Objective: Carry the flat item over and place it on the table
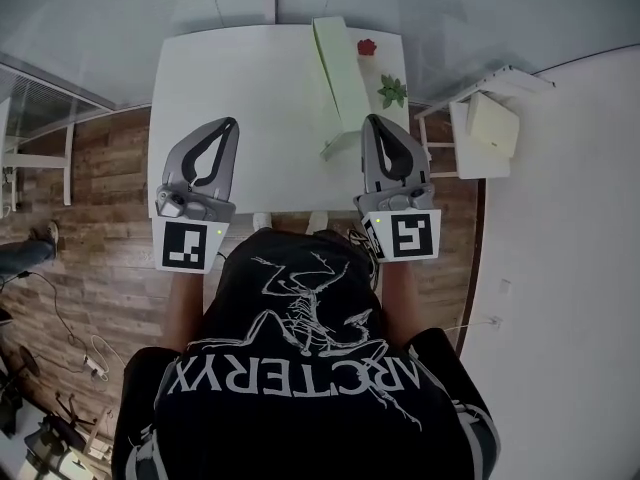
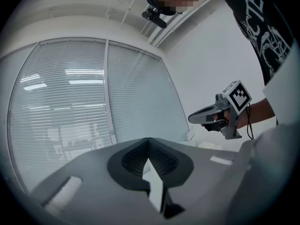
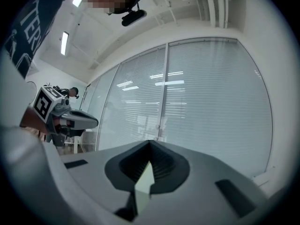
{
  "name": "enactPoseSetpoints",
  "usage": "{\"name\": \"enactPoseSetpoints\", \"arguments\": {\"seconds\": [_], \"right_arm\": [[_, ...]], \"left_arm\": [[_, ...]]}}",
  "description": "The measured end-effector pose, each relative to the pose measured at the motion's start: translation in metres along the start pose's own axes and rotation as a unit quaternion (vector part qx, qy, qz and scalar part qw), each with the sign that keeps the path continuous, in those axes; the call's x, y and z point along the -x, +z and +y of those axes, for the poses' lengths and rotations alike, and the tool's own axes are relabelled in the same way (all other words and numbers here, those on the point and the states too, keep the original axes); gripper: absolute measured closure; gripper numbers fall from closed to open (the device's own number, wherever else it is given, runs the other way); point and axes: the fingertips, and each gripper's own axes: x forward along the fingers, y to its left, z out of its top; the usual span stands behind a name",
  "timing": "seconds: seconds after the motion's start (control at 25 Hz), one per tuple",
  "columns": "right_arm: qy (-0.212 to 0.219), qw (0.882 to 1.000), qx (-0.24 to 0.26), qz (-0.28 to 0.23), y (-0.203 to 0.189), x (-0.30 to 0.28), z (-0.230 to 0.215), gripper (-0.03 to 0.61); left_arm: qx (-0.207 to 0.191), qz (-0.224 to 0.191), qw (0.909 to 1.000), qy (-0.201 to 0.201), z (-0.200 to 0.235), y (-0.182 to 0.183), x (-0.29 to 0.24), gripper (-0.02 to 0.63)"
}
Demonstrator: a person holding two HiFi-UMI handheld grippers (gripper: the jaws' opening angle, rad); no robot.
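Right hand-held gripper hangs over the desk's near right part with its jaws closed tip to tip. Its own view shows nothing clamped between them, only a pale sliver in the slot behind the tips. Left hand-held gripper is over the desk's near left part, also closed and empty. The flat item, a long pale green board, is on the desk's right half and runs from the far edge toward the near edge. Its near end is just beside the right gripper's tips; whether they touch, and whether the board lies flat or is tipped on edge, cannot be told. A red flower and a green leaf lie on the desk's far right part.
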Motion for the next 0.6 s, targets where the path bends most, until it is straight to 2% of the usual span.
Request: {"name": "enactPoseSetpoints", "arguments": {"seconds": [0.6], "right_arm": [[-0.013,1.000,0.001,0.004,-0.003,0.000,-0.011,0.568]], "left_arm": [[-0.006,0.003,1.0000,-0.001,0.003,-0.003,-0.008,0.604]]}}
